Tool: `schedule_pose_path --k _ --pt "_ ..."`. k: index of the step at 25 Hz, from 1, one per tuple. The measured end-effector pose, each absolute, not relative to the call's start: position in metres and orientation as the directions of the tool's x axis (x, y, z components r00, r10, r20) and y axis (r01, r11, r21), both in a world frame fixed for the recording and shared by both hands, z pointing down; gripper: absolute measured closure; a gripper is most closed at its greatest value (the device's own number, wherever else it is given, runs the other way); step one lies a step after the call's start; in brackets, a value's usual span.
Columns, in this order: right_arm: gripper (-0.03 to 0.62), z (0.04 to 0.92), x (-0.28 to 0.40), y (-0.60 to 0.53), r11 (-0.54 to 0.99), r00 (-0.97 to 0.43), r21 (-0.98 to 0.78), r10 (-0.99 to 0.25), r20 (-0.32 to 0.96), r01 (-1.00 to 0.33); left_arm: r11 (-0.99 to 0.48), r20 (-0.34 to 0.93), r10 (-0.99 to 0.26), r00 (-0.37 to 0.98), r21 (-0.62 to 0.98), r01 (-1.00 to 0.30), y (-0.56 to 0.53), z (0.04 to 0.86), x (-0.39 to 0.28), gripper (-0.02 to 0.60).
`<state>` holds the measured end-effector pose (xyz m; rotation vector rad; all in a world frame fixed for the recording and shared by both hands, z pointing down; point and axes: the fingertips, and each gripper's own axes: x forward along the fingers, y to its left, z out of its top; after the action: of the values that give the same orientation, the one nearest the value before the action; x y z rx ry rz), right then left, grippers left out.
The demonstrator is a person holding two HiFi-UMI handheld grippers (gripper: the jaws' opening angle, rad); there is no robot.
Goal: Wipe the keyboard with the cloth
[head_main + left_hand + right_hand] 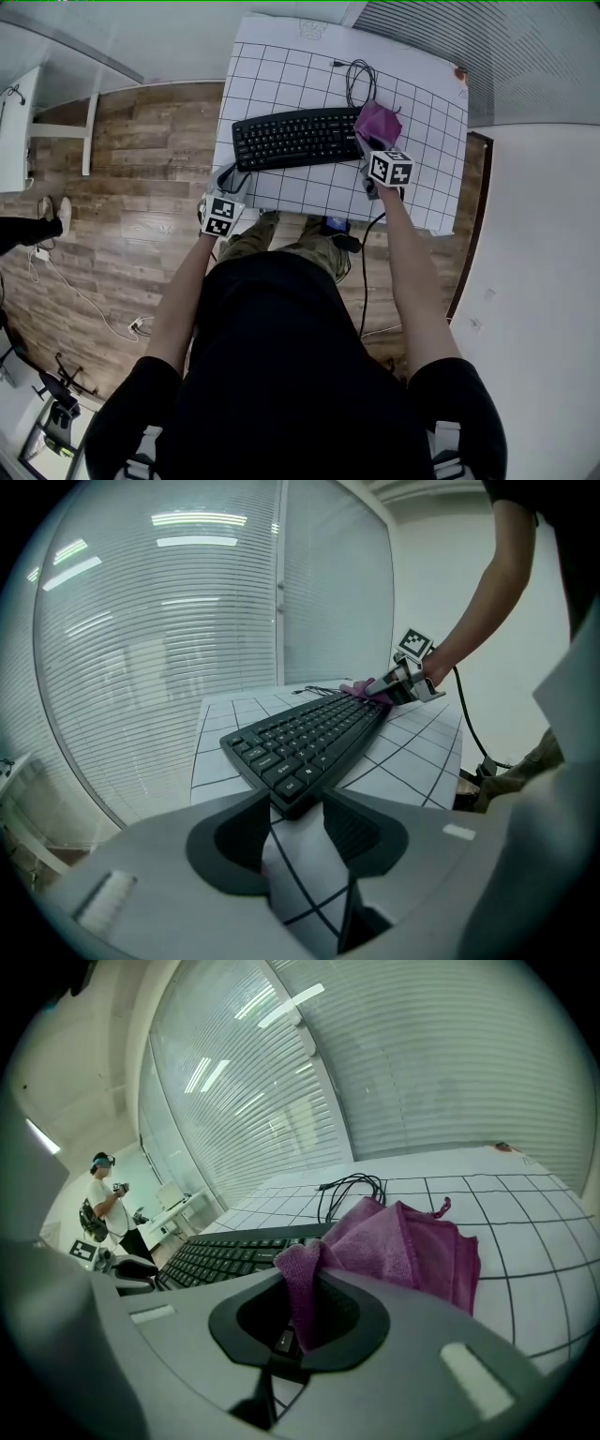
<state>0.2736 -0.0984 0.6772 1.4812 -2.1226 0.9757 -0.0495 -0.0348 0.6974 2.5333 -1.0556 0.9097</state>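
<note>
1. Right tool [302, 1288] is clenched on the purple cloth [403, 1246]: a fold of it is pinched tight between the jaws and the rest spills forward.
2. That cloth sits bunched at the right end of the black keyboard [286, 139], partly on the keys and partly on the gridded counter [309, 66].
3. Left tool [298, 803] is released, with its jaws standing apart. The keyboard's near left corner sits right at the tips, but whether they touch it can't be made out.
4. The keyboard lies across the counter, long side towards the person.
5. Its black cable [356, 80] loops on the counter just behind the cloth.
6. Beyond the counter's left edge there's wooden floor [141, 187].
</note>
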Motion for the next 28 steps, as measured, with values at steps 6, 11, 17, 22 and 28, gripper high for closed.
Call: schedule_pose_path --k 6,11,17,22,28 --pt "0.553 0.678 0.268 -0.097 0.196 -0.359 -0.312 -0.673 0.647 -0.930 -0.710 0.631 -0.548 0.548 -0.004 -0.704 -0.035 0.695 -0.049 0.431" --pt "0.553 0.679 0.259 -0.095 0.211 -0.375 -0.320 -0.668 0.643 -0.924 -0.705 0.633 -0.548 0.547 0.003 -0.710 -0.035 0.696 -0.049 0.431" --pt "0.553 0.679 0.250 -0.094 0.216 -0.385 -0.328 -0.664 0.641 -0.920 -0.711 0.630 -0.544 0.554 0.003 -0.703 -0.035 0.696 -0.049 0.431" --pt "0.553 0.679 0.247 -0.094 0.211 -0.383 -0.331 -0.665 0.641 -0.920 -0.711 0.630 -0.545 0.553 0.001 -0.703 -0.035 0.696 -0.049 0.431" --pt "0.553 0.678 0.241 -0.093 0.218 -0.396 -0.342 -0.662 0.636 -0.914 -0.712 0.629 -0.544 0.555 0.003 -0.702 -0.034 0.696 -0.049 0.431"
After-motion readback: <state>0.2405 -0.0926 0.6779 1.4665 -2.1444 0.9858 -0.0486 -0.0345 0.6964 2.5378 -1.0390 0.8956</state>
